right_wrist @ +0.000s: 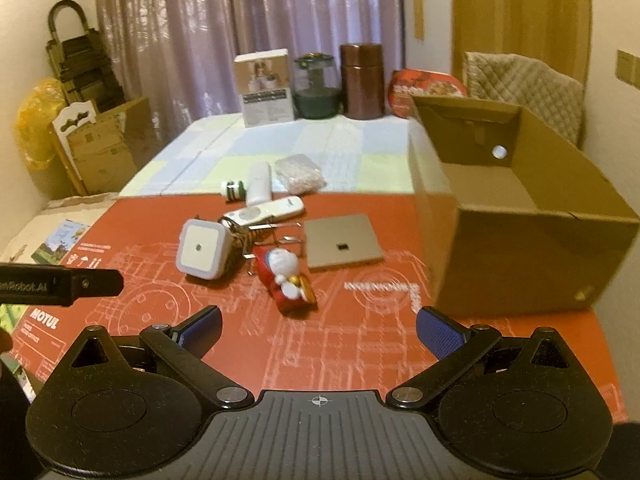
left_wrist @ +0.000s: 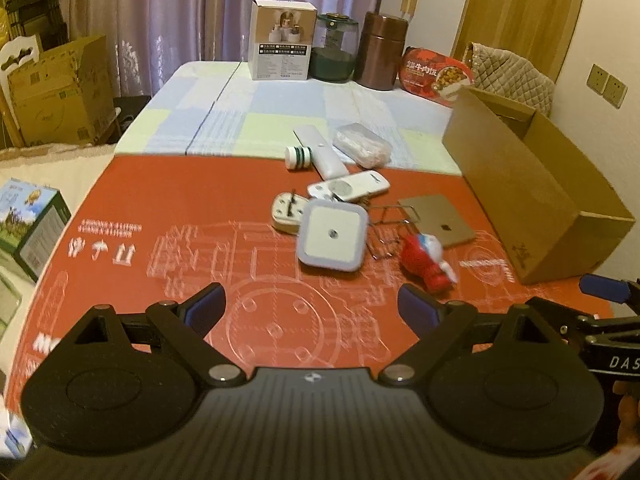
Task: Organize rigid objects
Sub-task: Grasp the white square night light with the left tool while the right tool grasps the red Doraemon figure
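- The wire rack point(right_wrist: 264, 236) lies partly hidden behind the square night light point(right_wrist: 202, 249) and the red figurine point(right_wrist: 286, 276).
- The left edge cuts off the green box point(left_wrist: 32, 228).
- The red table mat's small print point(left_wrist: 110, 228) is unreadable.

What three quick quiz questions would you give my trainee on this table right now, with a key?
1. True or false: the open brown cardboard box already holds the red and white cartoon cat figurine.
2. Which lies nearer the box: A) the flat gold square plate or B) the square white night light with a pale blue rim?
3. Fill in: both the left tool and the right tool are ____, holding nothing.

Key: 1 false, the figurine lies on the red printed mat; 2 A; 3 open.
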The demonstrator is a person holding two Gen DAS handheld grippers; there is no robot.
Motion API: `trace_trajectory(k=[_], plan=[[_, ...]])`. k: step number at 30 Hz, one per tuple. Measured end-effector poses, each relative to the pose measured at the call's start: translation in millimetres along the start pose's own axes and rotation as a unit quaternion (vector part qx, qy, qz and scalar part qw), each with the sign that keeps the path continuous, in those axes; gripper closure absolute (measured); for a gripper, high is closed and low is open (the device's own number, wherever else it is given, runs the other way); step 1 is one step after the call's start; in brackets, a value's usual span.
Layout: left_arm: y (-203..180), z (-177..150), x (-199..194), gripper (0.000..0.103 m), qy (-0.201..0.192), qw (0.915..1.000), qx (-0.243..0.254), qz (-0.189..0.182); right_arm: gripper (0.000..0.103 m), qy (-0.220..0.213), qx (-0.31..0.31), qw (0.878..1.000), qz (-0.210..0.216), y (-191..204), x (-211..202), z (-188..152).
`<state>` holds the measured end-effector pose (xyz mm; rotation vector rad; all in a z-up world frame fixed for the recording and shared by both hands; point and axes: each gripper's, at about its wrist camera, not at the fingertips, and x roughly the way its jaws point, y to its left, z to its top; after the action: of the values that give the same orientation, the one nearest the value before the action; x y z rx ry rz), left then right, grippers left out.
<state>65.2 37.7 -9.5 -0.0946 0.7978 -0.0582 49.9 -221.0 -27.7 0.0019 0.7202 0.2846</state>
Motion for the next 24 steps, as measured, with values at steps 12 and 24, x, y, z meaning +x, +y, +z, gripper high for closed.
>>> trace_trajectory(k=[12,24], plan=[[12.1,16.6,64.0,0.011,-0.009,0.9973,0.071,-0.015,0.017,0.013,-0.071,0.997,0.041,16.4,87.7,13.0],[8.6,14.7,101.8,0.012,0.016,0.9964,0.079,-0.026,0.044,0.046,-0.144,0.988,0.039,26.5,143.9,7.7]])
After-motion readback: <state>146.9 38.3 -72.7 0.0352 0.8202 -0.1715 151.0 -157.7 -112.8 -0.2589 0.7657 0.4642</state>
